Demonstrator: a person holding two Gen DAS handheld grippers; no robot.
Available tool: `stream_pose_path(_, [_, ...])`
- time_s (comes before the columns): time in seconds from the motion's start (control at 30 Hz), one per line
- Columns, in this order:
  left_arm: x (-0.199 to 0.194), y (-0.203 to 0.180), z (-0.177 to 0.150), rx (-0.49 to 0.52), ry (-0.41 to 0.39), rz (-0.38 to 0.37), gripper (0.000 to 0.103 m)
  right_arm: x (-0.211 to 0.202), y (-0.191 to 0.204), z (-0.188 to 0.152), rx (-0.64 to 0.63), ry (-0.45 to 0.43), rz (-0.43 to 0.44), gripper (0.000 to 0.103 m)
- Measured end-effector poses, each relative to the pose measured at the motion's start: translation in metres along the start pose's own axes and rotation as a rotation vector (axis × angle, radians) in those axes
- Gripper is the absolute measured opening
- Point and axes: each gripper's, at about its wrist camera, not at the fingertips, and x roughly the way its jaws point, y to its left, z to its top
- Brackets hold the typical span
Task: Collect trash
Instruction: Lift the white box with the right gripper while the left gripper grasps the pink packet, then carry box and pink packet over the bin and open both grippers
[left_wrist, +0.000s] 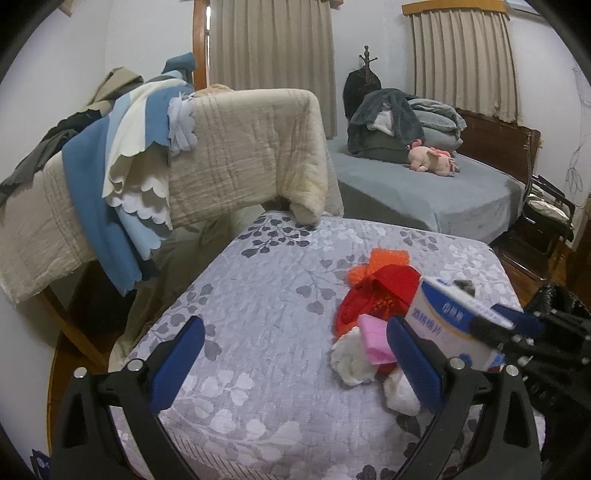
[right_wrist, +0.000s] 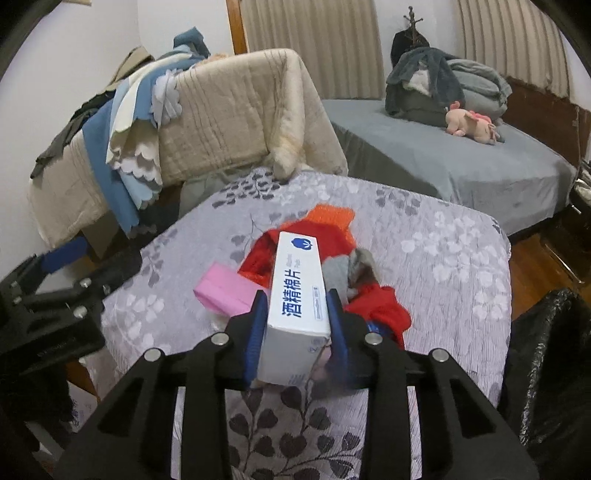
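Note:
My right gripper (right_wrist: 297, 295) is shut on a white and blue carton (right_wrist: 299, 288) and holds it just above a pile on the leaf-patterned bed cover (right_wrist: 443, 258). The carton also shows in the left wrist view (left_wrist: 450, 325). The pile holds a red cloth (left_wrist: 373, 295), an orange piece (left_wrist: 373, 260), a pink box (left_wrist: 373, 338), a grey sock (right_wrist: 351, 269) and white crumpled tissues (left_wrist: 351, 358). My left gripper (left_wrist: 295, 325) is open and empty, low over the cover to the left of the pile.
A black trash bag (right_wrist: 546, 350) stands at the right of the bed. A chair draped with a beige quilt and blue cloths (left_wrist: 221, 147) stands behind. A second bed (left_wrist: 424, 192) with folded blankets and a pink plush toy (left_wrist: 432, 158) lies farther back.

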Motion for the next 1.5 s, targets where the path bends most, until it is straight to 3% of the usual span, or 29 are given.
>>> stream_pose_path(0.3, [0.002, 0.000, -0.003, -0.003, 0.020, 0.007, 0.097, 0.022, 0.001, -0.001, 0.010, 0.070, 0.016, 0.033])
stream_pose_path(0.33, [0.002, 0.000, -0.003, -0.002, 0.019, 0.008, 0.097, 0.022, 0.001, -0.001, 0.006, 0.070, 0.029, 0.029])
stream_pose_path(0.6, [0.000, -0.004, -0.001, -0.006, 0.013, -0.011, 0.097, -0.012, -0.007, 0.002, 0.026, -0.038, 0.074, 0.027])
stream_pose_path(0.83, [-0.002, -0.028, -0.003, 0.023, 0.010, -0.053, 0.096, -0.050, -0.034, -0.002, 0.071, -0.108, 0.032, 0.027])
stream_pose_path(1.2, [0.039, -0.066, -0.019, 0.064, 0.087, -0.085, 0.070, -0.059, -0.074, -0.019, 0.122, -0.117, -0.035, 0.028])
stream_pose_path(1.3, [0.051, -0.069, -0.022, 0.062, 0.116, -0.103, 0.049, -0.054, -0.081, -0.023, 0.135, -0.107, -0.038, 0.028])
stream_pose_path(1.37, [0.057, -0.070, -0.023, 0.060, 0.132, -0.109, 0.028, -0.051, -0.083, -0.024, 0.139, -0.100, -0.038, 0.028])
stream_pose_path(1.5, [0.051, -0.068, -0.021, 0.055, 0.103, -0.098, 0.011, -0.049, -0.083, -0.024, 0.140, -0.098, -0.037, 0.028])
